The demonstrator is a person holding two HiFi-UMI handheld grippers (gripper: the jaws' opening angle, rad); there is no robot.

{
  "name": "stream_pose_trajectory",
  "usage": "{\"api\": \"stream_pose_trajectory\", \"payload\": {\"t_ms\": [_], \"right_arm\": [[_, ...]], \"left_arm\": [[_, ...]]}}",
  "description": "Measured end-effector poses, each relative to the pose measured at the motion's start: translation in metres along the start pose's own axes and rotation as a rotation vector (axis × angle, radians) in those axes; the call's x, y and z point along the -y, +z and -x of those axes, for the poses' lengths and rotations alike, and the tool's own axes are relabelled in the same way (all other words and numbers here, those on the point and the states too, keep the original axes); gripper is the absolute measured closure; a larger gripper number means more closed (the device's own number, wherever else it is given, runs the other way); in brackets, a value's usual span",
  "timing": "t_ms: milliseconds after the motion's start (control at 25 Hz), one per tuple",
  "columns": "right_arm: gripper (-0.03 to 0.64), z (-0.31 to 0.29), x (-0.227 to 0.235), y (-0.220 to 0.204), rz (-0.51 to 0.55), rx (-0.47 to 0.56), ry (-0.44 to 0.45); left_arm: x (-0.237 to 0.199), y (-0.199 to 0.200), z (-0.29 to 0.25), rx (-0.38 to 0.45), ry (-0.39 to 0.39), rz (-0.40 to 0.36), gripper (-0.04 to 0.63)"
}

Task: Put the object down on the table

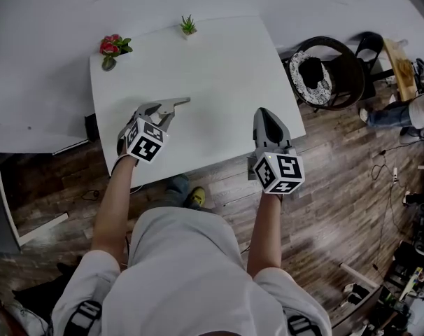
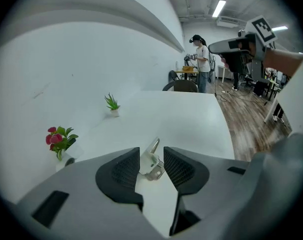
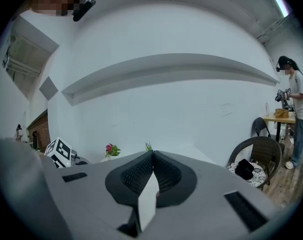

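My left gripper (image 2: pixel 151 155) pinches a small metal bracket (image 2: pixel 153 165), seemingly just above the table (image 1: pixel 219 68), lower centre; next I should lower it and release. My right gripper (image 3: pixel 152 158) is pressed together, empty.

The table's (image 1: pixel 226 61) middle is wide and bare. Red flowers (image 1: pixel 112 46) and a little green plant (image 1: pixel 189 26) block the far edge. A chair (image 1: pixel 341 75) stands on the right. The left gripper (image 2: pixel 151 153) with its metal piece (image 2: pixel 153 170) fills the near left.
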State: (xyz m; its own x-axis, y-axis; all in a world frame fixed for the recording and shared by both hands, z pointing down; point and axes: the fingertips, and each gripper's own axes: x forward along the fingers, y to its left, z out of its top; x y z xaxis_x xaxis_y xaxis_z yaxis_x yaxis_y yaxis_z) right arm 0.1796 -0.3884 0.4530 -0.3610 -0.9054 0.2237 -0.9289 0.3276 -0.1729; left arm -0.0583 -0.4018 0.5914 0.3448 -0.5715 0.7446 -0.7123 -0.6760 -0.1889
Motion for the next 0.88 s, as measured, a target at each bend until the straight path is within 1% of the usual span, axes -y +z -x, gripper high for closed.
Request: {"api": "stream_pose_trajectory", "payload": {"t_ms": [120, 160, 320, 440, 480, 640, 880], "right_arm": [[0.607, 0.006, -0.008, 0.002, 0.004, 0.010, 0.012], [0.607, 0.007, -0.011, 0.003, 0.006, 0.014, 0.018], [0.607, 0.018, -0.019, 0.007, 0.015, 0.025, 0.034], [0.607, 0.026, -0.024, 0.009, 0.023, 0.030, 0.042], [0.607, 0.029, -0.026, 0.010, 0.026, 0.033, 0.045], [0.607, 0.040, -0.033, 0.013, 0.034, 0.044, 0.054], [0.607, 0.053, -0.046, 0.014, 0.044, 0.054, 0.072]], "left_arm": [[0.002, 0.005, 0.016, 0.041, 0.013, 0.043, 0.444], [0.001, 0.007, 0.022, 0.060, 0.020, 0.063, 0.454], [-0.001, 0.016, 0.047, 0.132, 0.064, 0.166, 0.496], [0.000, 0.015, 0.064, 0.150, 0.086, 0.234, 0.519], [0.000, 0.014, 0.071, 0.156, 0.094, 0.248, 0.532], [0.002, 0.014, 0.093, 0.193, 0.116, 0.300, 0.543], [0.006, 0.011, 0.124, 0.249, 0.167, 0.326, 0.565]]}}
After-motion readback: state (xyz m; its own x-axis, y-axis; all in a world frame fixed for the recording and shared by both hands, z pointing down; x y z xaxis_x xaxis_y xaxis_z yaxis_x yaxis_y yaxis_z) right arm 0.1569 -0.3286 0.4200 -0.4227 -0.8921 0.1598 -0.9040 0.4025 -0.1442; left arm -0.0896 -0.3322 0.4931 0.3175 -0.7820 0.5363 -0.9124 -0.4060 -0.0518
